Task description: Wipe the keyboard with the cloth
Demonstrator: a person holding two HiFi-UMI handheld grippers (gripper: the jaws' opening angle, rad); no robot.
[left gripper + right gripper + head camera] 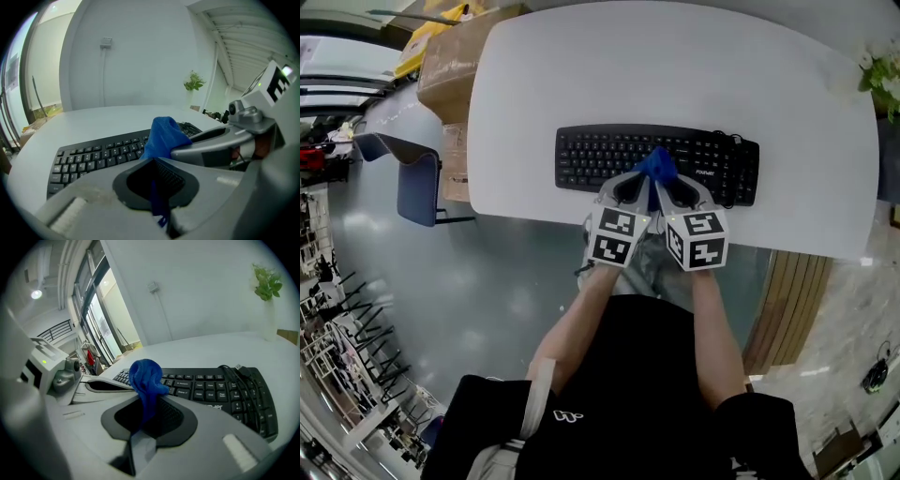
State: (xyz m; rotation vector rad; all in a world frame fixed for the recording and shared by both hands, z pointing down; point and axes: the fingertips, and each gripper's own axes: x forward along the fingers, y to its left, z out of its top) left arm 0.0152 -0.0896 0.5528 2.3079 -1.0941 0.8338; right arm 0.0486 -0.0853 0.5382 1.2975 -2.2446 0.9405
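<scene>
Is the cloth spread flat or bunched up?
Bunched: the cloth stands as a crumpled lump, pinched by left gripper and right gripper, over the keyboard.

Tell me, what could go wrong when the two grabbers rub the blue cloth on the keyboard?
1. The left gripper and right gripper both pinch one small bunched cloth; pulled apart, it might slip out of one.
2. The cable lies on the right end of the keyboard; the cloth could snag it.
3. The keyboard sits near the front edge of the table; a hard pull might slide it off.
</scene>
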